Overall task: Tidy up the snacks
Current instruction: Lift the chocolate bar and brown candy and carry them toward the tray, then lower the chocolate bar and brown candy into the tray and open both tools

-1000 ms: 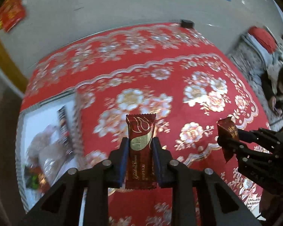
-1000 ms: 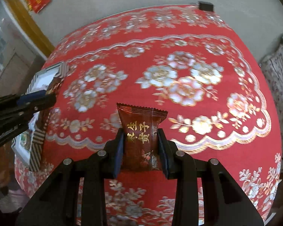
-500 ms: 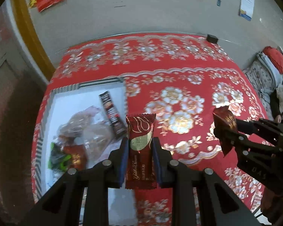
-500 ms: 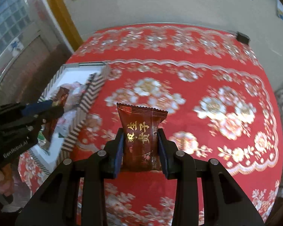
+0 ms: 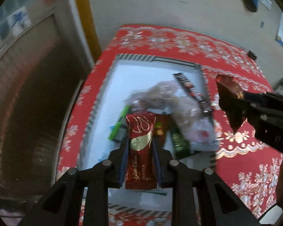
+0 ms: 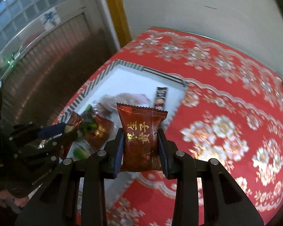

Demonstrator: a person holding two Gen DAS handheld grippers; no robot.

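My left gripper (image 5: pixel 140 148) is shut on a long red and gold chocolate bar wrapper (image 5: pixel 140 150) and holds it above the white tray with a striped rim (image 5: pixel 134 57). My right gripper (image 6: pixel 140 141) is shut on a dark red snack packet with gold characters (image 6: pixel 141 131), held above the tray's right edge (image 6: pixel 176 104). The right gripper with its packet (image 5: pixel 231 101) shows at the right of the left wrist view. The left gripper (image 6: pixel 66 130) shows at the left of the right wrist view, over the tray.
The tray holds several snacks: clear bags (image 5: pixel 166 96), a black stick packet (image 5: pixel 192 90), green wrappers (image 5: pixel 179 141). It sits at the left end of a table with a red floral cloth (image 6: pixel 226 122). A brown floor (image 5: pixel 28 113) and a wall lie beyond.
Both grippers have swung left, with their snacks still held. The left one now hangs over the tray; the right one has come to the tray's right edge.
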